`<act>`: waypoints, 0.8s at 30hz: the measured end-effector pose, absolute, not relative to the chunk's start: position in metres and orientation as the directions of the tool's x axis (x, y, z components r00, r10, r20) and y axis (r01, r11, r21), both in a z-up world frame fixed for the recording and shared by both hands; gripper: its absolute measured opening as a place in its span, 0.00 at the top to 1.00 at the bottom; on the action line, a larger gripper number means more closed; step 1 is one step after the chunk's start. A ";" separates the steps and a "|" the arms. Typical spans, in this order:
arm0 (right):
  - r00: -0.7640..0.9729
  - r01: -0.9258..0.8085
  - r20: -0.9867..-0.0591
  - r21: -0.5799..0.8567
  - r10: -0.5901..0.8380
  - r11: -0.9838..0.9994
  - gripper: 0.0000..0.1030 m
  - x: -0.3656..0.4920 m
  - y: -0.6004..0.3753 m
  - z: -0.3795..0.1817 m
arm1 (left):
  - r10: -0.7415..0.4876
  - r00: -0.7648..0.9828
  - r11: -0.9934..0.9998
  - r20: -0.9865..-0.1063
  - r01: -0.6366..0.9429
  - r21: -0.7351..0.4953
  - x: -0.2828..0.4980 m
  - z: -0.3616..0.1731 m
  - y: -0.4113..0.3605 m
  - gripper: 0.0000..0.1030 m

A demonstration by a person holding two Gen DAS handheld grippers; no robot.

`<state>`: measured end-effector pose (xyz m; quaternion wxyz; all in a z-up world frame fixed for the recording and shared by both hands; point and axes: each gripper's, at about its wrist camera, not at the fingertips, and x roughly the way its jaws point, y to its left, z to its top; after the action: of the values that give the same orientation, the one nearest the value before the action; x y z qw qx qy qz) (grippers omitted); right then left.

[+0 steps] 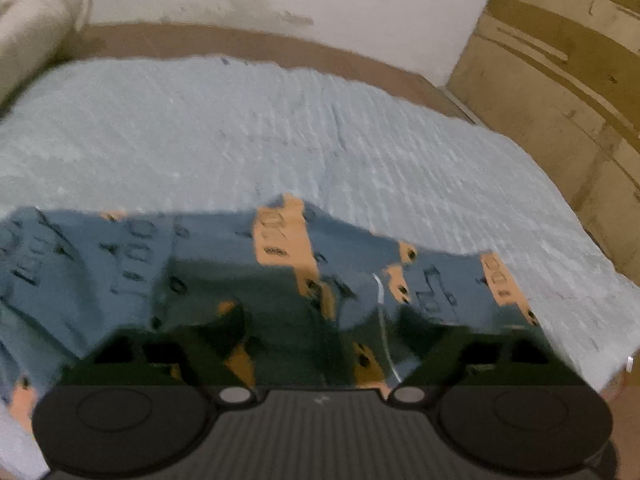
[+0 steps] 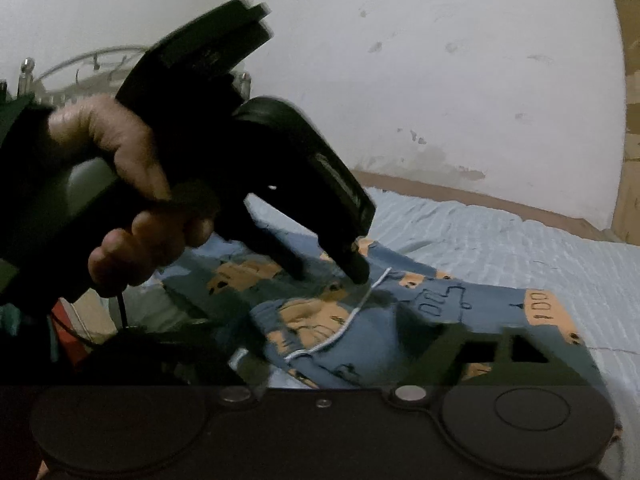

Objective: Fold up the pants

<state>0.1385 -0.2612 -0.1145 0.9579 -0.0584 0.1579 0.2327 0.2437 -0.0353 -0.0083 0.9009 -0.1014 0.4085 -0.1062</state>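
Blue pants with an orange and dark print (image 1: 208,264) lie bunched on a light blue bed cover (image 1: 240,128); they also show in the right wrist view (image 2: 372,320), with a white drawstring (image 2: 352,316) across them. My left gripper (image 1: 320,332) hovers open just over the pants, fingers spread; in the right wrist view (image 2: 332,268) its two fingertips point down at the cloth near the drawstring. My right gripper (image 2: 328,356) is open low over the pants' near edge; its right finger (image 2: 488,356) shows clearly, the left one sits in shadow.
The bed cover (image 2: 520,248) spreads to the right and far side. A stained white wall (image 2: 440,80) stands behind the bed. A rolled pale pillow (image 1: 36,20) lies at far left. A wooden cabinet (image 1: 560,60) stands at right. A metal bed frame (image 2: 88,68) shows at left.
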 end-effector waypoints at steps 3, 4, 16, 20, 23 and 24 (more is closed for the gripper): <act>0.879 -0.411 -0.286 -0.050 0.382 0.910 0.01 0.131 -0.279 -0.112 | -0.190 0.701 0.978 -0.687 0.072 -0.197 0.241 -0.008 -0.037 0.01; 0.895 -0.380 -0.274 -0.060 0.351 0.923 0.01 0.130 -0.286 -0.111 | -0.160 0.715 0.984 -0.680 0.062 -0.167 0.241 -0.009 -0.040 0.01; 0.885 -0.137 -0.459 -0.102 0.075 0.985 0.01 0.223 -0.360 -0.109 | -0.074 0.717 0.994 -0.693 0.001 -0.105 0.255 -0.035 -0.050 0.00; 0.871 -0.103 -0.490 -0.168 0.007 0.980 0.01 0.260 -0.364 -0.107 | -0.077 0.719 0.994 -0.691 0.002 -0.108 0.253 -0.038 -0.046 0.00; 0.859 -0.025 -0.507 -0.164 -0.063 0.986 0.01 0.278 -0.379 -0.113 | -0.068 0.725 0.995 -0.685 0.004 -0.095 0.247 -0.040 -0.047 0.00; 0.850 0.009 -0.521 -0.134 -0.078 0.991 0.01 0.280 -0.386 -0.116 | -0.067 0.727 0.996 -0.684 0.005 -0.092 0.245 -0.040 -0.046 0.00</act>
<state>0.2800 -0.3862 -0.1161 0.9597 -0.0631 0.2731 -0.0229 0.2448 -0.0465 -0.0400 0.9282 -0.0420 0.3692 -0.0192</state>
